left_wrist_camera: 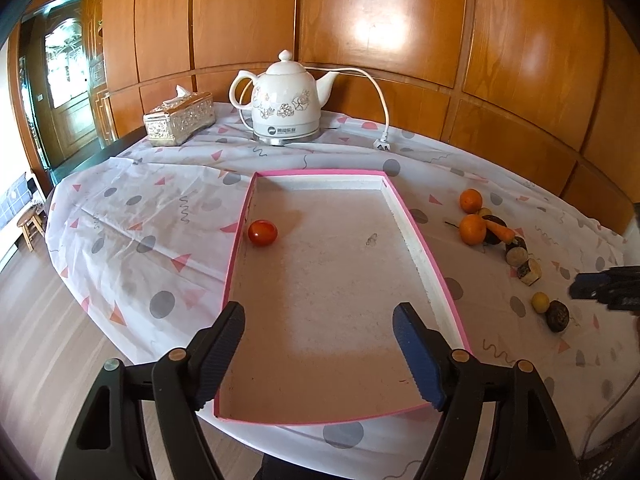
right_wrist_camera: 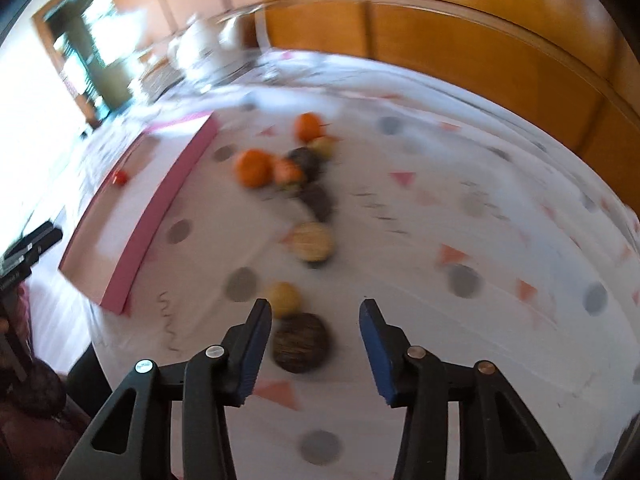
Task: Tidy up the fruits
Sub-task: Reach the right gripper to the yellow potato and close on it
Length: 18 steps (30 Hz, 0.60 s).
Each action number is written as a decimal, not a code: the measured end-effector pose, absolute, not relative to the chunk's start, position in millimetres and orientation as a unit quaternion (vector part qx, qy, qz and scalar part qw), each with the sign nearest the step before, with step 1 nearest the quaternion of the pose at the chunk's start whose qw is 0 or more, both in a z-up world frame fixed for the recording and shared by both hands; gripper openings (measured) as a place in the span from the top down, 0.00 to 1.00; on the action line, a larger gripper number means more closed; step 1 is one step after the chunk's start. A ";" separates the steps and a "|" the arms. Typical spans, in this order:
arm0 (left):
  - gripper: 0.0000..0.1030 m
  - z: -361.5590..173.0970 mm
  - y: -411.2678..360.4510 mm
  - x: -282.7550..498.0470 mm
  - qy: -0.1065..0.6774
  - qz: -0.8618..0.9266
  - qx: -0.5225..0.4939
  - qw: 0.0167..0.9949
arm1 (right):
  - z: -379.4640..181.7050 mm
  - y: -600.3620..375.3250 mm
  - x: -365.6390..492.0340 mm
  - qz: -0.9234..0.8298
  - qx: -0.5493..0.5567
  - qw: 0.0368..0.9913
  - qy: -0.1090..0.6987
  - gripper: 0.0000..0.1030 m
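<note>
A pink-rimmed tray (left_wrist_camera: 416, 224) lies on the table with one red tomato (left_wrist_camera: 262, 233) inside at its left wall. My left gripper (left_wrist_camera: 318, 312) is open and empty over the tray's near end. To the right of the tray lie two oranges (left_wrist_camera: 472, 229), a carrot (left_wrist_camera: 500, 231), dark and brown round fruits (left_wrist_camera: 557, 315) and a small yellow fruit (left_wrist_camera: 540, 302). My right gripper (right_wrist_camera: 316, 308) is open, low over the dark wrinkled fruit (right_wrist_camera: 301, 342), with the yellow fruit (right_wrist_camera: 284, 299) just beyond. The right wrist view is blurred.
A white electric kettle (left_wrist_camera: 286, 100) with its cord and plug (left_wrist_camera: 381, 143) stands at the back of the table, a tissue box (left_wrist_camera: 179, 119) to its left. Wood panelling is behind. The table edge and floor are at the left.
</note>
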State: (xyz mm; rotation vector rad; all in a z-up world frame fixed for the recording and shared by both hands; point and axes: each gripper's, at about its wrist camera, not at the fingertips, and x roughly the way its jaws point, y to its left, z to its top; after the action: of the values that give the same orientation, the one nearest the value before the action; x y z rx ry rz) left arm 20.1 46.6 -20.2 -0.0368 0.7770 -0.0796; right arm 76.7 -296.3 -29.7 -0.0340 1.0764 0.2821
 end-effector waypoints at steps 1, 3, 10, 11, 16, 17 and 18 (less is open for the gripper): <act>0.25 -20.8 47.8 19.2 0.380 -0.039 -0.022 0.924 | -32.8 -289.2 79.3 0.139 -0.028 0.846 0.515 0.59; 0.25 -22.8 50.6 17.4 0.383 -0.036 -0.027 0.923 | -40.6 -272.1 83.7 0.138 -0.058 0.837 0.526 0.59; 0.24 -28.9 65.0 15.2 0.390 -0.011 -0.051 0.919 | -69.2 -244.5 95.4 0.120 -0.125 0.812 0.558 0.74; 0.24 -29.2 67.3 15.4 0.390 -0.008 -0.055 0.919 | -71.4 -242.6 96.7 0.115 -0.129 0.812 0.558 0.75; 0.23 -29.7 78.5 16.0 0.387 0.006 -0.076 0.919 | -70.6 -240.7 96.9 0.102 -0.125 0.818 0.552 0.75; 0.22 -30.2 80.5 15.8 0.386 0.008 -0.079 0.919 | -67.1 -240.9 95.5 0.102 -0.121 0.822 0.547 0.75; 0.22 -31.0 82.6 15.9 0.386 0.011 -0.083 0.919 | -60.2 -241.8 90.4 0.107 -0.110 0.828 0.539 0.75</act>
State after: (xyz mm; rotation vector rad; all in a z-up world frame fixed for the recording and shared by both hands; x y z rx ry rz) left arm 15.9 82.6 -31.0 -0.1710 0.7942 0.0220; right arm 90.4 -241.8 -60.2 -0.2334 1.1435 0.2269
